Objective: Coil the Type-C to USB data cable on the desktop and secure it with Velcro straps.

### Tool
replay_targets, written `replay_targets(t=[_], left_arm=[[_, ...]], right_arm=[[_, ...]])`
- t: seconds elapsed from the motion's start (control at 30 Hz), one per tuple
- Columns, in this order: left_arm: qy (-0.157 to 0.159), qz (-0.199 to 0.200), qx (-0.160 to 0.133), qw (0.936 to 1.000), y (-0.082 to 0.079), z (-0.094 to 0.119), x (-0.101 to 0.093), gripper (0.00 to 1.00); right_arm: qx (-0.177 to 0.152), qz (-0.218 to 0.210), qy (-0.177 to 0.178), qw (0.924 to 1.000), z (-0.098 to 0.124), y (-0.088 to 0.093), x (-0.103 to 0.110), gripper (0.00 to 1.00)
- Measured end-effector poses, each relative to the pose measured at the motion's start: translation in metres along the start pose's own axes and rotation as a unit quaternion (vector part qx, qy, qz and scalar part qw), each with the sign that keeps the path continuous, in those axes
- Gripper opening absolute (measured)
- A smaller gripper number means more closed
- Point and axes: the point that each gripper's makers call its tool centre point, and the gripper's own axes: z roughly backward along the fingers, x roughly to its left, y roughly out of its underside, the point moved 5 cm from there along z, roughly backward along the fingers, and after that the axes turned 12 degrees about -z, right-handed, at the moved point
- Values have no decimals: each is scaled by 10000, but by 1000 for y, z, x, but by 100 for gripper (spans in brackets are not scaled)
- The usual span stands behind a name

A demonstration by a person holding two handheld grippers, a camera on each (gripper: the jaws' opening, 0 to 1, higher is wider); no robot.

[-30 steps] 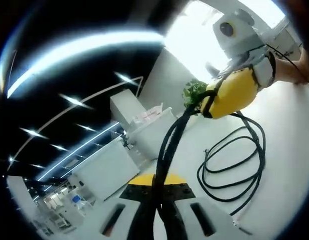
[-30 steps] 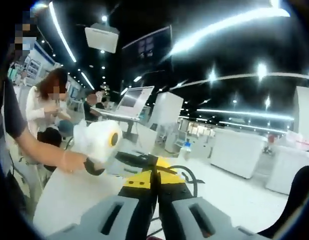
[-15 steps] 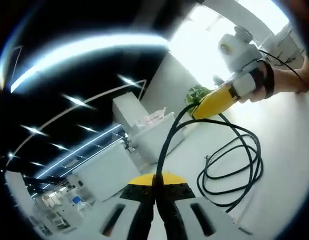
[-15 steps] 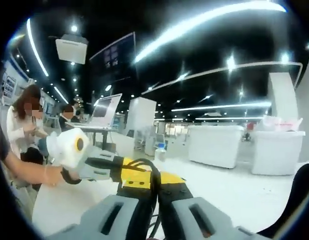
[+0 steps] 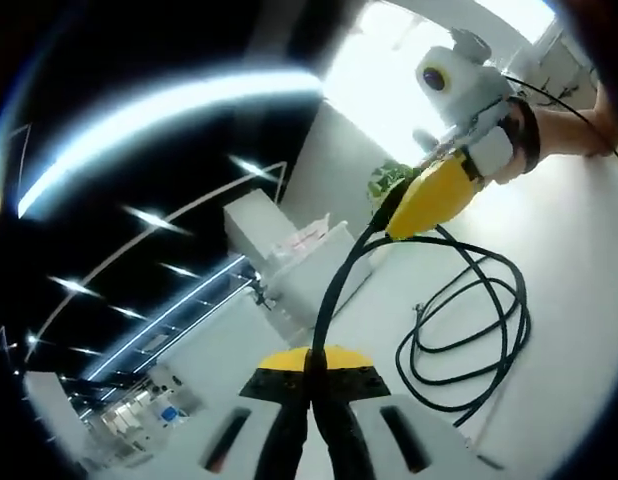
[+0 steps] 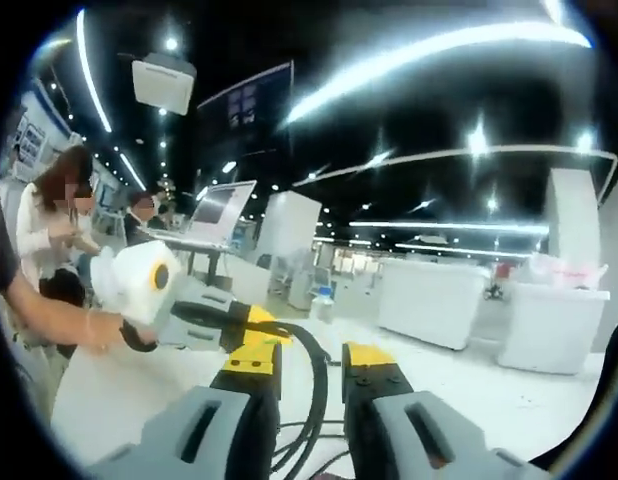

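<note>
Gripping black cable [image 5: 334, 290], left tongs [image 5: 311, 372], right tongs [image 6: 309, 362] parted

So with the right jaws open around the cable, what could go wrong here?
The cable runs loose between the open jaws of the right gripper, so it may slip out. The left gripper pinches one strand, and a pull could drag apart the loose coil on the table.

Cable [image 5: 469, 330] coils on desktop [image 5: 579, 260], seemingly between hand-held grippers.
</note>
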Motion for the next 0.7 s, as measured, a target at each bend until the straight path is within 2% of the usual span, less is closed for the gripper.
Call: replay_targets(t=[0.03,0.07,0.1,0.13,0.23,0.3,0.37,0.43,0.47,0.5,0.6,0.63,0.7], left_arm=[[18,-26,-24,10000,-1,0,-1,4],[39,-59,-51,10000,-3,1,-1,4],[43,-91,-70,9999,-4,0,-2,4],[50,-102,-75,9999,-4,1,-2,4],[73,-49,-97,9999,-5,1,-3,4],[77,38,-104,9999,-4,1,-1,4],[67,224,-136,9996,-4,2,1,4],[36,359,-152,9992,-4,3,4,4],[16,389,-147,9991,-3,3,6,4],[-31,386,-109,9992,-2,3,7,4],[-86,378,-80,9992,-1,4,10,4],[-106,382,-83,9992,-1,4,11,4],[-127,366,-77,9992,-1,4,11,4]], right_arm=[[75,-179,-22,9998,0,4,-1,20],[115,-313,-123,9994,0,6,-1,9],[98,-341,-110,9993,1,6,-4,4],[101,-341,-112,9993,1,6,-5,4],[139,-366,-102,9992,0,8,-7,4],[8,-444,-253,9987,1,5,-4,6],[-303,-390,-657,9966,3,-4,4,14],[-482,-741,-1090,9901,7,-11,12,21],[-613,-955,-1141,9870,9,-16,11,21],[-760,-1163,-1080,9844,11,-21,6,21],[-865,-1184,-679,9869,15,-23,-14,19],[-769,-1026,-484,9906,15,-19,-22,18],[-333,-599,-2,9976,15,-4,-39,18]])
